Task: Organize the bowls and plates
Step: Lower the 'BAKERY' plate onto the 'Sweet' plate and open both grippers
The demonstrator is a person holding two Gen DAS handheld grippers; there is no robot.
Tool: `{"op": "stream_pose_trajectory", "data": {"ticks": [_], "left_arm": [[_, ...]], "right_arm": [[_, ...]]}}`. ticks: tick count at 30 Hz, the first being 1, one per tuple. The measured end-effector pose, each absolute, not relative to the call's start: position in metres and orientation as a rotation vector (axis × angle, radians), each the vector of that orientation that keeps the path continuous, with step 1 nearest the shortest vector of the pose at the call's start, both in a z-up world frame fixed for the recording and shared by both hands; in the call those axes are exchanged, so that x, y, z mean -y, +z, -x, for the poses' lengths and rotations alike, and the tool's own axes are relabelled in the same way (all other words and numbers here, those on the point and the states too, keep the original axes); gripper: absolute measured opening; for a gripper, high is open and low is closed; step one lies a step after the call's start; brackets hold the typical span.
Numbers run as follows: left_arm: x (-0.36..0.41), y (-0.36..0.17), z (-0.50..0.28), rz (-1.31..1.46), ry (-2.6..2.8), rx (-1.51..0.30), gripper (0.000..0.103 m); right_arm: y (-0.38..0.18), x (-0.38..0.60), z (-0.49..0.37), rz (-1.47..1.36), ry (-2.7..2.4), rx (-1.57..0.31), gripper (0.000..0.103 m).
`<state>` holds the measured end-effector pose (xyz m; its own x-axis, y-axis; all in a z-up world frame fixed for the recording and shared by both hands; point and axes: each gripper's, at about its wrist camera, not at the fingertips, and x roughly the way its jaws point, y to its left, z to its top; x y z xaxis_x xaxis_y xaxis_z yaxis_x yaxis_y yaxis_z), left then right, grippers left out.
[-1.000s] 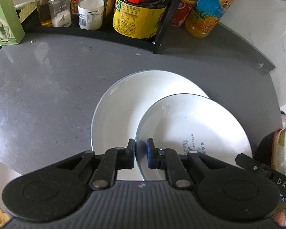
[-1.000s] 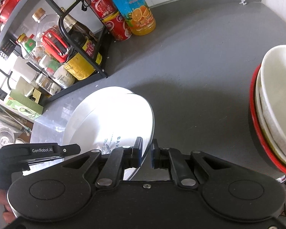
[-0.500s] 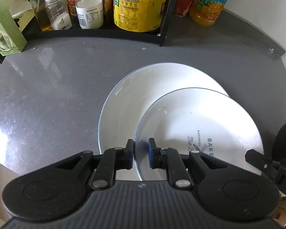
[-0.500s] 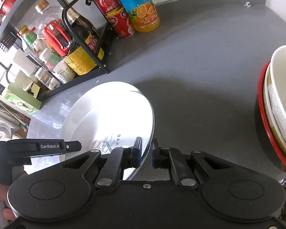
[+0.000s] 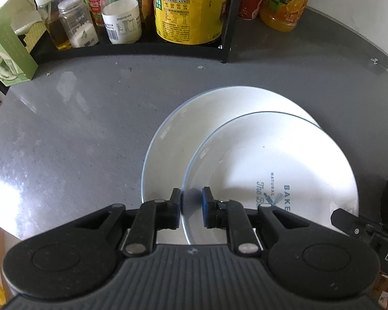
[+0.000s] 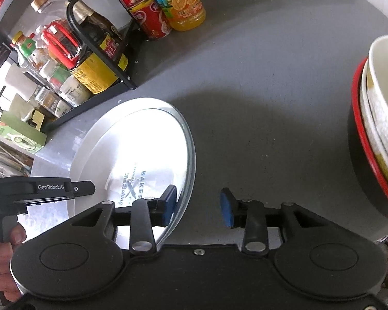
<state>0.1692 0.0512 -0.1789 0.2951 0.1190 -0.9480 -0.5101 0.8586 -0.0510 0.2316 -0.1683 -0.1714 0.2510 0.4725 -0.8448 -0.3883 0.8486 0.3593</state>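
A white plate with blue "BAKERY" print [image 5: 271, 165] lies on a larger white plate [image 5: 194, 124] on the grey counter [image 5: 77, 118]. My left gripper [image 5: 191, 204] is shut on the printed plate's near left rim. In the right wrist view the printed plate [image 6: 142, 155] shows with its right rim just inside my right gripper [image 6: 199, 204], which is open, its pads apart from the rim. A stack of white bowls in a red-rimmed bowl [image 6: 375, 129] stands at the right.
A black rack [image 5: 227, 25] with sauce bottles and jars stands at the back. An orange juice bottle [image 5: 287, 2] and red cans [image 6: 144, 13] stand beside it. A green carton [image 5: 5, 49] sits at the back left. The counter edge curves at the left.
My right gripper has opened and let go of the printed plate's rim. The plate now rests lower on the larger plate. My left gripper stays shut on it.
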Motion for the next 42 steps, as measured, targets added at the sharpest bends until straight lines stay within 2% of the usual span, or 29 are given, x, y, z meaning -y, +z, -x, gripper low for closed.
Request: {"op": "stream_pose_trajectory", "data": {"ticks": [8, 18, 25, 33, 37, 38, 42], "left_arm": [[-0.051, -0.179, -0.176, 0.307, 0.465, -1.199, 0.015], [-0.049, -0.181, -0.182, 0.239, 0.482, -1.191, 0.015], [-0.049, -0.172, -0.179, 0.229, 0.5, -1.172, 0.016], [-0.042, -0.152, -0.172, 0.253, 0.487, -1.12, 0.041], [-0.034, -0.142, -0.169, 0.231, 0.476, -1.102, 0.06], [-0.032, -0.139, -0.168, 0.229, 0.473, -1.097, 0.065], [-0.025, -0.129, -0.162, 0.246, 0.449, -1.071, 0.076]], "right_arm": [[-0.185, 0.16, -0.224, -0.087, 0.579, -1.2, 0.044], [-0.167, 0.18, -0.224, -0.132, 0.561, -1.155, 0.047], [-0.153, 0.197, -0.221, -0.157, 0.519, -1.109, 0.056], [-0.134, 0.211, -0.211, -0.176, 0.488, -1.03, 0.077], [-0.125, 0.219, -0.205, -0.193, 0.477, -0.991, 0.089], [-0.124, 0.221, -0.204, -0.197, 0.472, -0.981, 0.091], [-0.117, 0.228, -0.197, -0.218, 0.455, -0.953, 0.093]]}}
